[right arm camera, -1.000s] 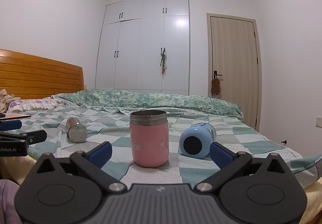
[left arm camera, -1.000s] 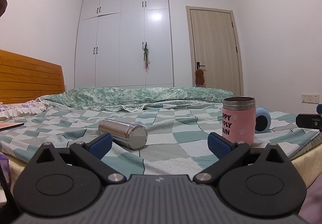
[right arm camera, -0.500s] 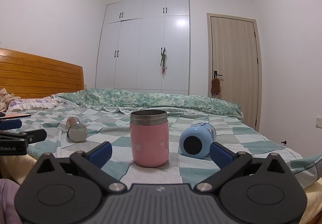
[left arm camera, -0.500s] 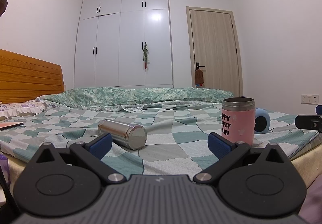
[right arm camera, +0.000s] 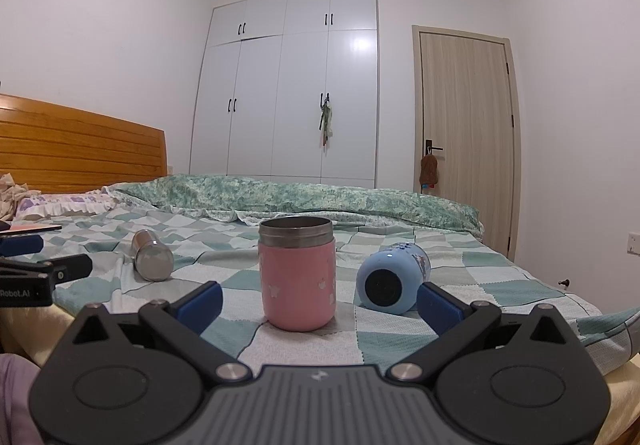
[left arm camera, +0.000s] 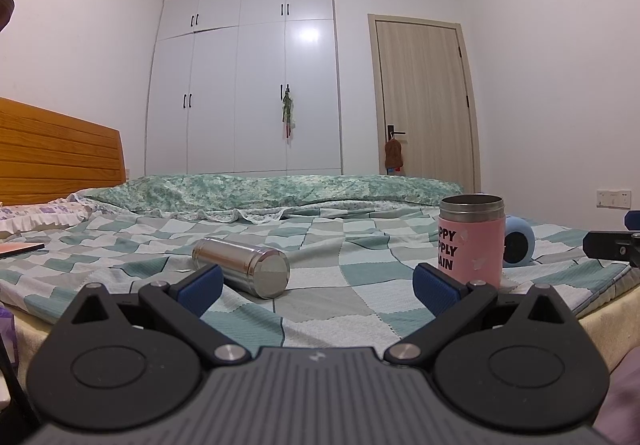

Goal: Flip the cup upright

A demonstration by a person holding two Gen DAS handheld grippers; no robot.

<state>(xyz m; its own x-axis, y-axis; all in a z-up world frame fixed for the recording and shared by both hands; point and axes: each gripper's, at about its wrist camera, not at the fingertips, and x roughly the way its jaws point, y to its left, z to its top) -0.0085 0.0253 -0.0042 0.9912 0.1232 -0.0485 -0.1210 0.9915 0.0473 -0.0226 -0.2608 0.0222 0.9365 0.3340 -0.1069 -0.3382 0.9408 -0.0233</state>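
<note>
With both our left gripper point(left arm camera: 316, 281) and right gripper point(right arm camera: 320, 297) wide open and empty, the tipped steel cylinder cup point(left arm camera: 244, 267) lies left of centre in the left view, base toward us, nearest our left.

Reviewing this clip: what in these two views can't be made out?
- Pink cup lettering: left view, cut off by the cup's curve.
- Blue cup: left view, partly behind the pink cup.
- Steel bottle mouth end: both views, facing away.
- Right gripper: left view, cut by the frame edge.

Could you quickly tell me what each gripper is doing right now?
Left gripper: open, holding nothing.
Right gripper: open, holding nothing.
</note>
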